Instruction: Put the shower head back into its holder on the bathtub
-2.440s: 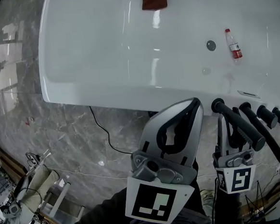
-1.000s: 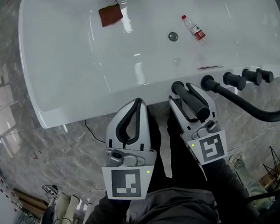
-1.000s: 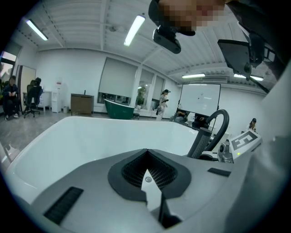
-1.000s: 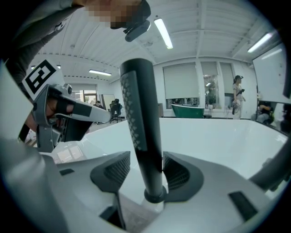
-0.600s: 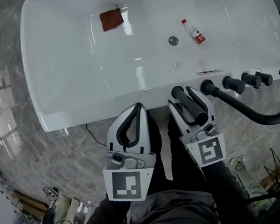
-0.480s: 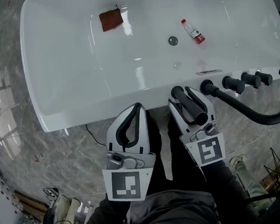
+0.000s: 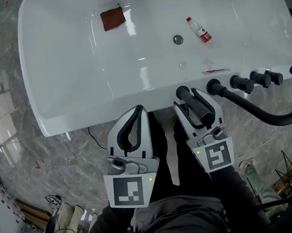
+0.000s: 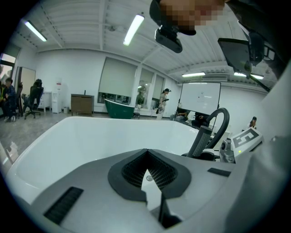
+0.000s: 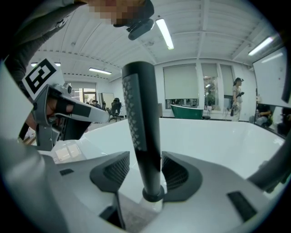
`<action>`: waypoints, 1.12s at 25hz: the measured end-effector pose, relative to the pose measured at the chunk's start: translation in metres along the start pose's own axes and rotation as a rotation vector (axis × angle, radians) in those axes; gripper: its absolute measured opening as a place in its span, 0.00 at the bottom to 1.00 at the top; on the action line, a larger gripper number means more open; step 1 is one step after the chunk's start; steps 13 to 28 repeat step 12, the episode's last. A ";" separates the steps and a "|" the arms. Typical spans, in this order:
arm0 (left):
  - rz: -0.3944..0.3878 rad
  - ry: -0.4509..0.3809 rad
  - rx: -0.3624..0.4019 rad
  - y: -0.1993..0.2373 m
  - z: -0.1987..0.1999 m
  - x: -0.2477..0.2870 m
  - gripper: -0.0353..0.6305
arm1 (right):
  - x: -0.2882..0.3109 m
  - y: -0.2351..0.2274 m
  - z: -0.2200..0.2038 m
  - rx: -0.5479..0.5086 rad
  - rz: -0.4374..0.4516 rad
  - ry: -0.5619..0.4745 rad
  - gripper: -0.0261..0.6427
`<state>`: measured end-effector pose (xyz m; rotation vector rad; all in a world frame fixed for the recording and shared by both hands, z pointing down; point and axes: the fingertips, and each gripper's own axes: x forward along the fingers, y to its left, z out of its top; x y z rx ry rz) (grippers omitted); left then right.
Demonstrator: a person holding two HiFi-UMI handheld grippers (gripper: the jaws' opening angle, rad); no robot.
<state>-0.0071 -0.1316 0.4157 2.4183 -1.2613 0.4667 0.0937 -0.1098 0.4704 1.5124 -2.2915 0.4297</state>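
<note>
right tongs [image 9: 146, 160]: your jaws are closed on the black shower head [image 9: 141, 123], with a ribbed pad on each side of its stem.
shower head: it runs lengthwise between those jaws and sticks out past the tips. Its far end is over the near rim of the bathtub [image 7: 61, 120], and it sits in none of the rim fittings.
left tongs [image 8: 146, 152]: your jaw tips meet with nothing held. Only the white tub shows through the diamond gap between the pads. These tongs sit just left of the right pair, tips at the tub's near edge.
hose [image 7: 259, 114]: a black hose starts at a black fitting [image 7: 214, 86] on the rim just right of your right tongs, then curves away to the right and back up. You cannot tell from here where it joins the shower head.
knobs [image 7: 259, 78]: three black knobs stand in a row on the rim, farther right than that fitting.
inside the tub: ahead of the right tongs lie the round drain [image 7: 178, 39] and, a little right of it, a small plastic bottle [image 7: 198, 29] on its side. A brown cloth [image 7: 112, 19] lies far ahead of the left tongs.
floor [image 7: 54, 161]: grey marble lies left of the left tongs, with a thin black cable [image 7: 93, 140] coming out from under the tub.
</note>
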 end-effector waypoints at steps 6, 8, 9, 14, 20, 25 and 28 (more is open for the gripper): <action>-0.007 0.002 0.004 -0.006 -0.001 -0.001 0.06 | -0.003 0.000 0.000 -0.002 -0.002 -0.006 0.37; -0.009 -0.001 0.006 -0.007 0.001 -0.001 0.06 | -0.004 0.000 0.001 -0.003 -0.002 -0.004 0.37; -0.010 -0.002 0.008 -0.007 0.001 -0.002 0.06 | -0.004 0.000 0.001 -0.004 -0.002 -0.003 0.37; -0.012 -0.002 0.011 -0.009 0.004 -0.002 0.06 | -0.006 -0.001 0.003 -0.009 0.000 -0.002 0.37; -0.012 -0.002 0.011 -0.009 0.004 -0.002 0.06 | -0.006 -0.001 0.003 -0.009 0.000 -0.002 0.37; -0.012 -0.002 0.011 -0.009 0.004 -0.002 0.06 | -0.006 -0.001 0.003 -0.009 0.000 -0.002 0.37; -0.012 -0.002 0.011 -0.009 0.004 -0.002 0.06 | -0.006 -0.001 0.003 -0.009 0.000 -0.002 0.37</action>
